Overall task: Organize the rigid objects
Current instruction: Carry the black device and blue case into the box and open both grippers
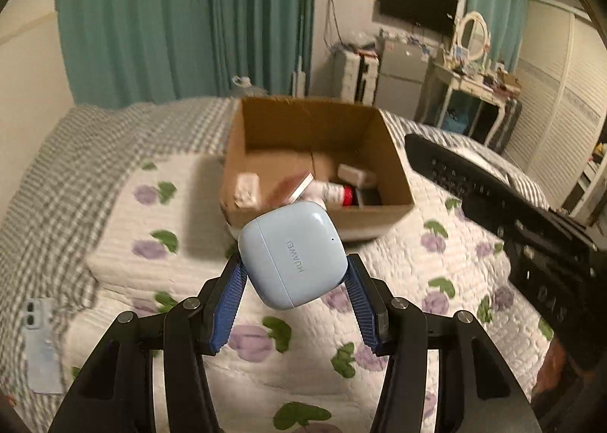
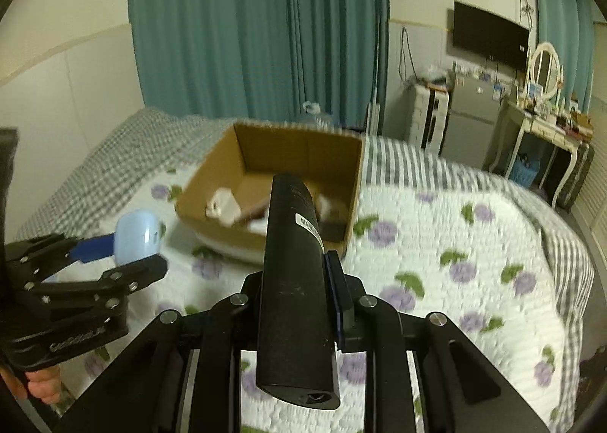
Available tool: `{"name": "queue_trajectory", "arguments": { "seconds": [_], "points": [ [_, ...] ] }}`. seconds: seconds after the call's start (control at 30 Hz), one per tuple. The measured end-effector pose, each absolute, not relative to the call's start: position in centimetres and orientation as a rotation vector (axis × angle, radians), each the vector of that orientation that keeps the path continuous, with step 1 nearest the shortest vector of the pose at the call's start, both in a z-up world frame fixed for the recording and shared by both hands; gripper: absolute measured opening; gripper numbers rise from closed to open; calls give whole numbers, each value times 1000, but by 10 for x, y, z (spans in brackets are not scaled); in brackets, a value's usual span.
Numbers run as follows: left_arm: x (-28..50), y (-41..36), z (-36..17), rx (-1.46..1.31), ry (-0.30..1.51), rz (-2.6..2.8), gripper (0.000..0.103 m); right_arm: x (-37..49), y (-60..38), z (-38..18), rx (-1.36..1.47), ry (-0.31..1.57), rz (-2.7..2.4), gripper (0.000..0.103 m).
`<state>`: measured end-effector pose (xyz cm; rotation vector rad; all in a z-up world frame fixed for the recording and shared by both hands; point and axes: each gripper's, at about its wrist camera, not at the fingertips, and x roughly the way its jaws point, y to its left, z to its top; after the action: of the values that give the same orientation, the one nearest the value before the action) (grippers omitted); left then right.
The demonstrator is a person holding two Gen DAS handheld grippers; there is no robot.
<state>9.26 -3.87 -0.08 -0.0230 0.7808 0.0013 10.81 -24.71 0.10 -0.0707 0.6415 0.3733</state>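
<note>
My left gripper (image 1: 294, 262) is shut on a light blue earbud case (image 1: 292, 252) and holds it above the bed, just short of the open cardboard box (image 1: 394, 167). The box holds several small items, among them a white bottle with a red cap (image 1: 337, 193). My right gripper (image 2: 296, 262) is shut on a long black remote control (image 2: 294, 281), held above the quilt and pointing at the box (image 2: 212, 182). The left gripper with the blue case (image 2: 134, 237) shows at the left of the right wrist view. The remote (image 1: 504, 205) crosses the right of the left wrist view.
The box sits on a bed with a white floral quilt (image 1: 417, 270) over a grey checked blanket (image 1: 57, 175). A light blue phone (image 1: 41, 349) lies at the bed's left edge. Teal curtains, a wall TV, a fridge and a dressing table stand behind.
</note>
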Motion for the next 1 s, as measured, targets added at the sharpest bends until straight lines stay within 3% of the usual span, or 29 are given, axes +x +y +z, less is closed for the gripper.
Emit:
{"name": "queue_trajectory", "arguments": {
  "seconds": [0.43,1.0],
  "points": [
    [168,-16,13,-9,714,83,54,207,-234,20,-38,574,420,21],
    [277,-20,-54,44,792,48,56,303,-208,-38,24,585,500,23]
  ]
}}
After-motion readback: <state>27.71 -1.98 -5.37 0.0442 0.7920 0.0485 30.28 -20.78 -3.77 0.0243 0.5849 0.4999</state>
